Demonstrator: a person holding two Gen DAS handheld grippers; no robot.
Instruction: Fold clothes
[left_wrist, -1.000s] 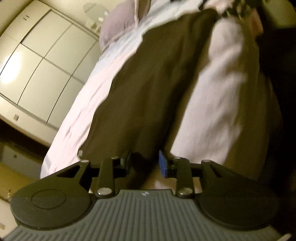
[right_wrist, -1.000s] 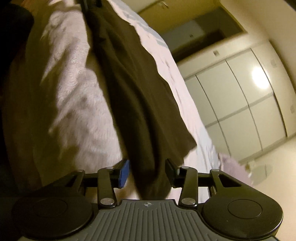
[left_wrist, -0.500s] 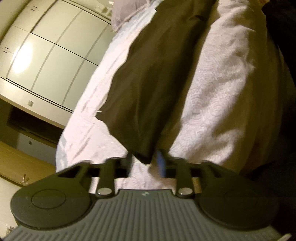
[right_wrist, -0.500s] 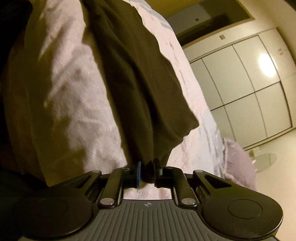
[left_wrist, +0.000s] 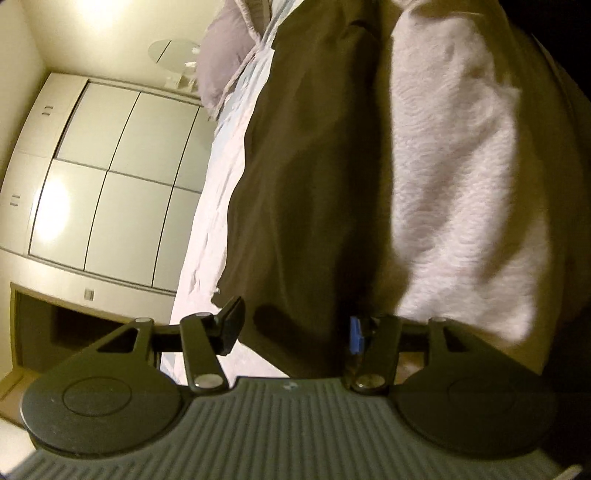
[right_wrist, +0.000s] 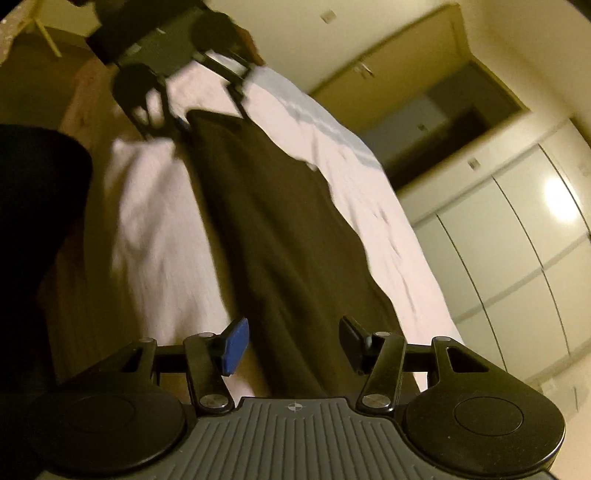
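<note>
garment laid long on bed; both ends being let go.
left hand-held gripper and right hand-held gripper opening, cloth loose between jaws; next, regrip for a cross fold.

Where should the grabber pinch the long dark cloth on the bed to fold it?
Probably at its near end corner: the dark cloth lies flat in a long strip on the pale bedding, so its thin edge is easiest to pinch. The right gripper, jaws opening, already straddles that end; come in low from there.
</note>
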